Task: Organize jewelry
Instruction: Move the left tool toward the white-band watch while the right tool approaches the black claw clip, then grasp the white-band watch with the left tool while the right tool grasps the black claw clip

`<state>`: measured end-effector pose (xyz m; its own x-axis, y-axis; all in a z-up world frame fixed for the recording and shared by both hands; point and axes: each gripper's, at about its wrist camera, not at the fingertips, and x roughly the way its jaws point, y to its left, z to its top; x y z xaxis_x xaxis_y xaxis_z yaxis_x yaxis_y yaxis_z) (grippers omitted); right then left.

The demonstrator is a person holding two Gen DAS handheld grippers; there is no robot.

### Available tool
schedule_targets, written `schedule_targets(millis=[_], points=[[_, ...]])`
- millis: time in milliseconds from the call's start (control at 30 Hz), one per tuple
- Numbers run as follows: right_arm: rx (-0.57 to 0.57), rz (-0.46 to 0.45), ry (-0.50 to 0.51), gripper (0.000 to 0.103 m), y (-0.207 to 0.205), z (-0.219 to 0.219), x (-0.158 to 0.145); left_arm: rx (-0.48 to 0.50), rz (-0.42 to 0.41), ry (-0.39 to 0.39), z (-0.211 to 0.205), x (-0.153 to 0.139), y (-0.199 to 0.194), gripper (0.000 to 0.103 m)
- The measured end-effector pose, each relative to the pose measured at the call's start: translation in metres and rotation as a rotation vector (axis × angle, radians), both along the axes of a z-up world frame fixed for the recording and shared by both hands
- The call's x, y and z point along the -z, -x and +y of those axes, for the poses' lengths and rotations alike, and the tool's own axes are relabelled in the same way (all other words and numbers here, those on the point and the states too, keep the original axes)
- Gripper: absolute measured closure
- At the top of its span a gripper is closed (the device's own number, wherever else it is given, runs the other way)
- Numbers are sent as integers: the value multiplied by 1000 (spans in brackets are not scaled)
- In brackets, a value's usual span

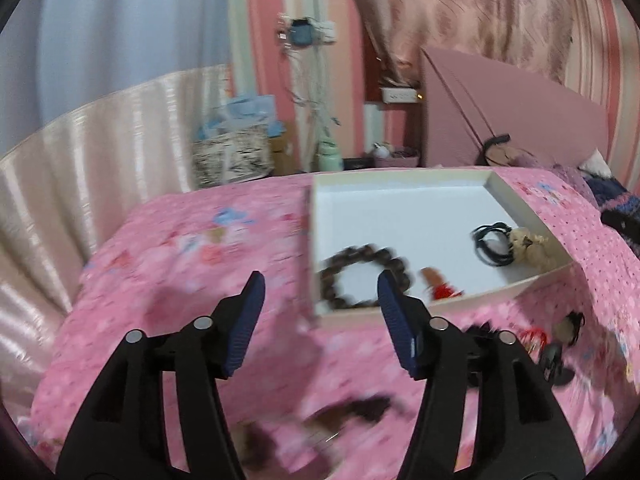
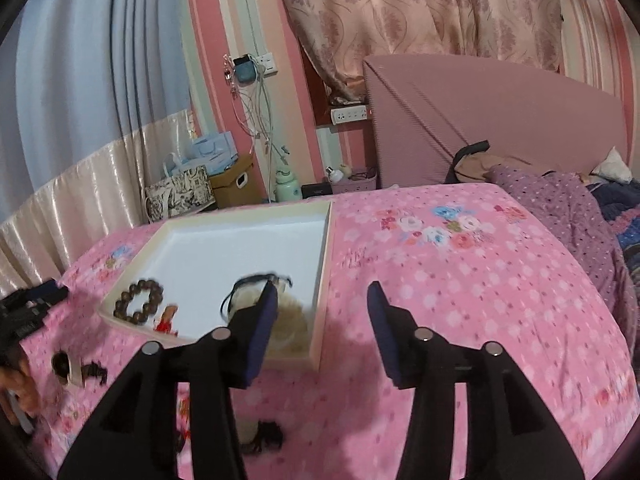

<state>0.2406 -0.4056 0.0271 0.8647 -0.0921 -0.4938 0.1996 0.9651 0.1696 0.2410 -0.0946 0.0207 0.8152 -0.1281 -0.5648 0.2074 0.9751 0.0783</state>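
We see the shallow white box (image 2: pixel 320 280) lying flat on the pink bedspread (image 2: pixel 460 280), its long sides running away from us toward the head of the bed. Inside it, all crowded at the near wall, lie a brown bead bracelet (image 2: pixel 138 300), a small red charm (image 2: pixel 166 322) just beside it, a black cord loop (image 1: pixel 492 244) and a cream fluffy hair tie (image 1: pixel 534 246); the far half of the box floor is bare. In front of the box, on the bedspread, more pieces lie scattered: a red clip (image 1: pixel 532 336), a dark hair clip (image 1: pixel 554 364) and a brown band (image 2: pixel 64 364), all blurred. Right of the box the bedspread stretches open to a purple blanket (image 2: pixel 560 208). Our left gripper (image 1: pixel 320 316) hangs over the box's near left corner, jaws spread wide and holding nothing. Our right gripper (image 2: pixel 322 320) hangs over the box's near right corner, jaws likewise spread and empty.
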Motion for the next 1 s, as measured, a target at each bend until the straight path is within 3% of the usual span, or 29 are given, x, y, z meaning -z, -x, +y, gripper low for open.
schedule_targets(millis=[233,300,433,733,1000], points=[[-29,26,18,45,39,40,22,-81,15,47,68,17,43,38],[-37,30,6,45,48,50,27,-92,12,16,72,23,52,38],[-72,28,-12,30,60,77,31,-63,26,26,74,34,64,36],[-211,79,3,26,51,140,54,41,111,27,37,62,73,36],[-217,140,36,26,30,154,70,23,86,1,28,64,67,31]])
